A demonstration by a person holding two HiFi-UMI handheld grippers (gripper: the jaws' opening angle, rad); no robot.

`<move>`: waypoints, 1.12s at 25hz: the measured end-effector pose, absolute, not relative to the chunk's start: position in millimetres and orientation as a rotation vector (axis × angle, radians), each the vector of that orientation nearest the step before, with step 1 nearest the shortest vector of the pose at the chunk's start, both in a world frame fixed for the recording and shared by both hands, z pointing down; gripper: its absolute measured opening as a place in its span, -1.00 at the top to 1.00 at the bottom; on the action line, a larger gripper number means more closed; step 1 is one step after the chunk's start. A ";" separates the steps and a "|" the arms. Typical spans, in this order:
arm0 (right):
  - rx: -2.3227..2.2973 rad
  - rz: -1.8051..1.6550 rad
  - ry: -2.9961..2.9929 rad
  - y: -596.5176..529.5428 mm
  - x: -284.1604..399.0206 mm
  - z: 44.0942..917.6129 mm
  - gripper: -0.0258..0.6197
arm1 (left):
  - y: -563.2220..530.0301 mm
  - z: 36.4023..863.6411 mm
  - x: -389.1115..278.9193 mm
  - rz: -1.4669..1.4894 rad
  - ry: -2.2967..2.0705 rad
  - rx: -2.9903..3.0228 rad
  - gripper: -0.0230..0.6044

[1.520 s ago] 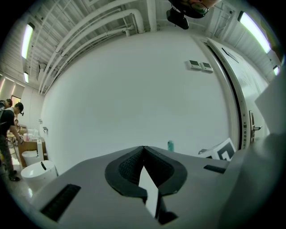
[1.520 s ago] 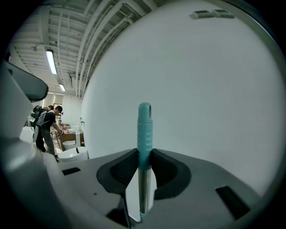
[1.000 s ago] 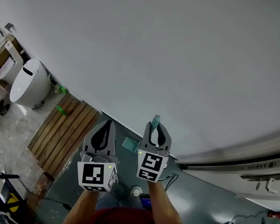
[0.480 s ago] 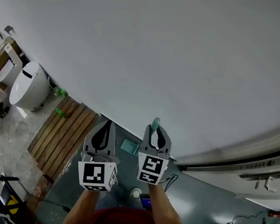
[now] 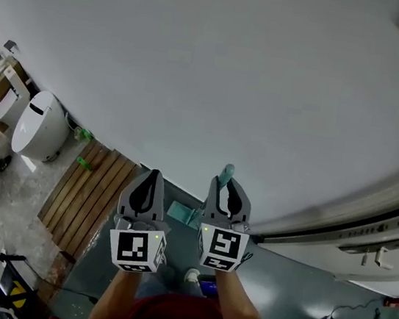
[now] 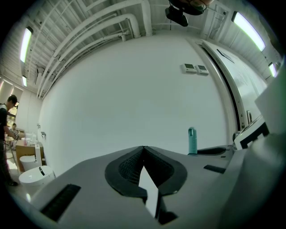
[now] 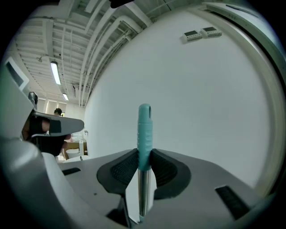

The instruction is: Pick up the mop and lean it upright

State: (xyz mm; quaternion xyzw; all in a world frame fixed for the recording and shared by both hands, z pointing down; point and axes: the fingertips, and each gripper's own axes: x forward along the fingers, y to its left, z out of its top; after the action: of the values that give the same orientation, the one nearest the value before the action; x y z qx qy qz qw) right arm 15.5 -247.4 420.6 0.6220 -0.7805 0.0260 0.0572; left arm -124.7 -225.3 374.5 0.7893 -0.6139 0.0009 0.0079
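Note:
The mop stands nearly upright close to the white wall (image 5: pixel 220 69). Its teal handle grip (image 5: pixel 225 172) pokes up between the fingers of my right gripper (image 5: pixel 225 184), which is shut on it. In the right gripper view the teal grip (image 7: pixel 144 129) is pinched between the dark pads (image 7: pixel 166 170), with the metal shaft (image 7: pixel 142 192) running down below. The teal mop head (image 5: pixel 179 213) rests on the floor between the two grippers. My left gripper (image 5: pixel 150 175) hangs beside the right one, shut with nothing in it; its tips meet in the left gripper view (image 6: pixel 143 147), where the mop grip (image 6: pixel 192 140) shows to the right.
A white toilet (image 5: pixel 38 123) stands at the left by the wall, with a wooden slatted board (image 5: pixel 87 189) on the floor beside it. A white rail or door frame (image 5: pixel 352 230) runs along at the right. Cables and a small white item (image 5: pixel 193 274) lie on the grey floor near my feet.
My right gripper, still holding the mop handle, has shifted slightly right and nearer to me. The mop head has moved a little with it. The left gripper has barely moved.

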 end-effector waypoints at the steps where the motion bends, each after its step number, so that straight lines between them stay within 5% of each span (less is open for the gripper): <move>1: 1.885 0.069 -2.379 -244.8 16.1 414.1 0.60 | -224.7 373.3 -123.4 -0.002 -1.919 2.472 0.89; 28: 1.922 -0.084 -2.510 -207.6 31.3 329.4 0.60 | -204.7 330.0 -110.0 -0.111 -1.947 2.523 0.88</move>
State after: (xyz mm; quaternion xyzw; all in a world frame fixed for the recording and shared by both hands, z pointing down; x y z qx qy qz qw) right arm 31.3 -207.6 329.4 0.6076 -0.7937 -0.0265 -0.0106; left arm -110.0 -204.7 330.0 0.7909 -0.6104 -0.0348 -0.0239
